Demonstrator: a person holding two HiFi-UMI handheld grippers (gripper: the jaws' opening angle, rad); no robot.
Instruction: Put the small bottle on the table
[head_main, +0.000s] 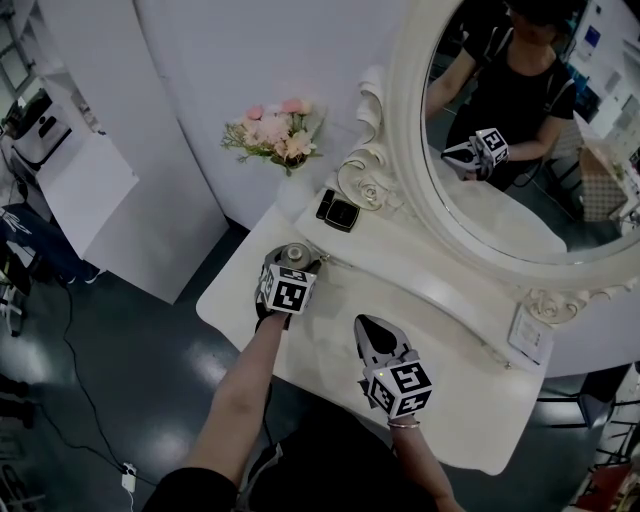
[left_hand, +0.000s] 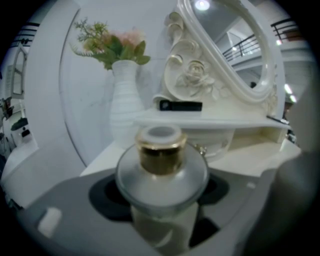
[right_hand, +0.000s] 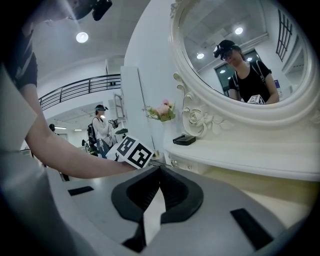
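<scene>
**Small bottle in my left gripper, over the desk's left end**

My left gripper (left_hand: 160, 202) is clamped on the small bottle (left_hand: 161, 167), its jaws closed against the round clear glass body below the gold cap. The bottle stands upright between them. In the head view it sits at the left end of the white desk (head_main: 470, 420), close to the back edge and just in front of the raised shelf (head_main: 400, 245) under the mirror (head_main: 400, 120). No view shows me whether its base touches the desk top.

I judge this to be the placing step, with the release not yet made. What it calls for next is a level lowering until the base is seated, then parting the jaws and backing straight out, so the cap does not catch and tip the bottle.

My right gripper (right_hand: 157, 195) carries nothing. Its jaws are together, and it hangs over the desk's front edge near the middle.

As for containers, I cannot tell what the glass bottle holds. The ribbed white vase (left_hand: 125, 107) at the back left corner holds pink flowers (head_main: 280, 132). A small black case (head_main: 338, 210) lies on the shelf.
</scene>
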